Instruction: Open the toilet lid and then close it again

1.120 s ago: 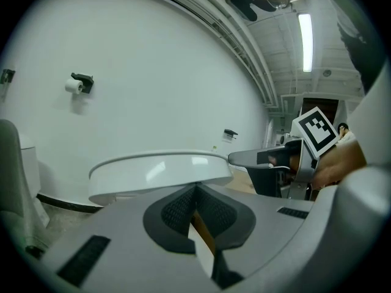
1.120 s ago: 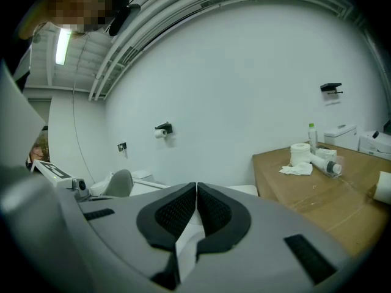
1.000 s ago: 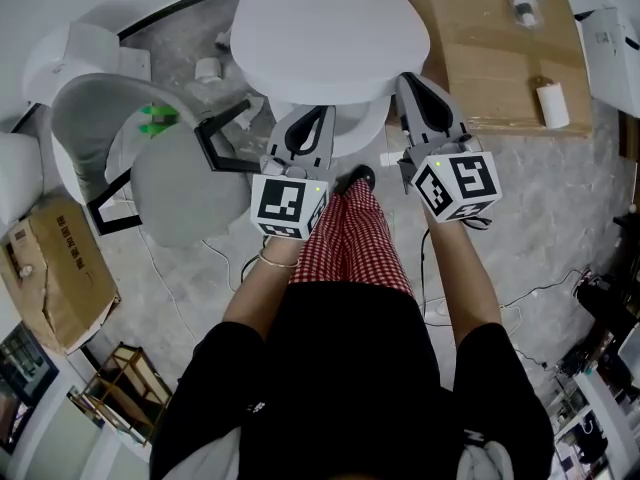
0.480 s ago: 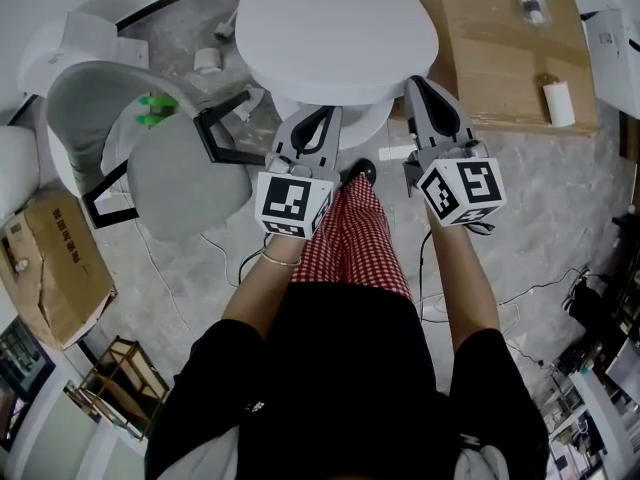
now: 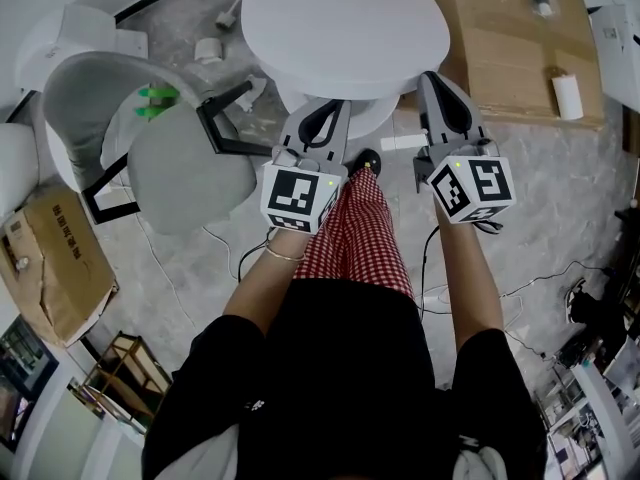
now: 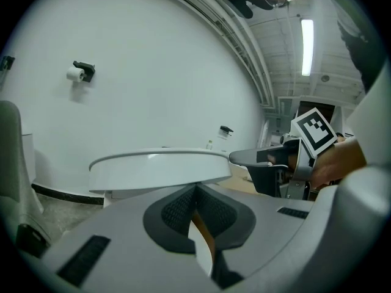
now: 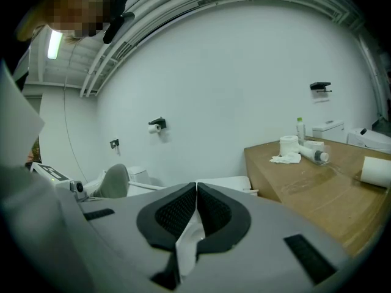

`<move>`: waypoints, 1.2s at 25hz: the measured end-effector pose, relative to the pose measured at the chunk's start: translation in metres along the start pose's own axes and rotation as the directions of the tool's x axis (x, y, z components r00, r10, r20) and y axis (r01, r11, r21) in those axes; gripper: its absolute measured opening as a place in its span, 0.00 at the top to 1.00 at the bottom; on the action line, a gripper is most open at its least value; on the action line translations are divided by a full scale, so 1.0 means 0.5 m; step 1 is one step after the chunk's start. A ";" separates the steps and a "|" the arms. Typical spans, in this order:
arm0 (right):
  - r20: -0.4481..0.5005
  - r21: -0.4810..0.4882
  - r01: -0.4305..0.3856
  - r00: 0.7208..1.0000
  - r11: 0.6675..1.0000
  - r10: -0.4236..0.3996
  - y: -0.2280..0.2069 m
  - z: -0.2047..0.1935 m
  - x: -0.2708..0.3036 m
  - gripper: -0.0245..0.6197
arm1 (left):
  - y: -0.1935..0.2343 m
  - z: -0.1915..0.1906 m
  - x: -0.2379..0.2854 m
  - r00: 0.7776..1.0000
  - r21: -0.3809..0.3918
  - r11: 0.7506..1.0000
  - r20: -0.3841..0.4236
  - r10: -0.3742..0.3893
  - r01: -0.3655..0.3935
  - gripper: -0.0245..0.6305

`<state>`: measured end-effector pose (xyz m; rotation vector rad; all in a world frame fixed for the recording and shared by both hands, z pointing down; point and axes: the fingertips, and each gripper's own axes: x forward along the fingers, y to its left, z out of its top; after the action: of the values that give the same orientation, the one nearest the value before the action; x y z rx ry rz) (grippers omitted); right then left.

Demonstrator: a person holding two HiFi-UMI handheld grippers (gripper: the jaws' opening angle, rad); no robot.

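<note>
Toilet lid (image 5: 340, 28) job, so starting at the claws. The left gripper (image 6: 195, 187) is clenched, pads pressed together with nothing between them, and its tip is just short of the lid's front edge. The right gripper (image 7: 196, 185) is clamped on nothing too, over by the lid's right side.

The lid itself lies flat, down on the bowl, top centre of the head view. My guess is it's rigid, smooth plastic, fairly light, hinged at the back, so pads could slip on it. I'd hook under the front lip, lift, then ease it down rather than drop it.

A grey chair (image 5: 190, 173) sits mid-left and a wooden board (image 5: 520, 58) upper right.
</note>
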<state>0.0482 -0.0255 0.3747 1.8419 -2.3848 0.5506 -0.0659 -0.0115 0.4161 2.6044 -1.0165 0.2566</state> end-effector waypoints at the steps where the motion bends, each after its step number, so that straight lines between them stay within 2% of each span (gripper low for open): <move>1: 0.000 0.004 0.004 1.000 1.000 -0.004 0.000 -0.002 -0.001 0.92 | -0.001 -0.002 0.000 1.000 0.000 1.000 -0.001 -0.006 0.006 0.96; 10: 0.014 0.033 0.023 1.000 0.999 -0.023 -0.001 -0.021 -0.008 0.92 | -0.004 -0.022 -0.003 1.000 0.011 1.000 0.002 -0.024 0.024 0.96; 20: 0.007 0.044 -0.044 0.999 0.998 0.043 -0.006 -0.040 -0.014 0.92 | 0.000 -0.043 0.004 0.999 -0.023 0.999 -0.006 0.047 -0.047 0.96; 30: 0.005 0.045 -0.104 0.995 0.994 0.103 -0.001 -0.063 -0.018 0.92 | 0.003 -0.066 -0.001 0.995 -0.022 0.995 -0.004 0.100 -0.100 0.96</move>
<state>0.0462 -0.0069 0.4016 1.7448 -2.5012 0.6166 -0.0689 -0.0003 0.4470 2.5363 -1.1434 0.2710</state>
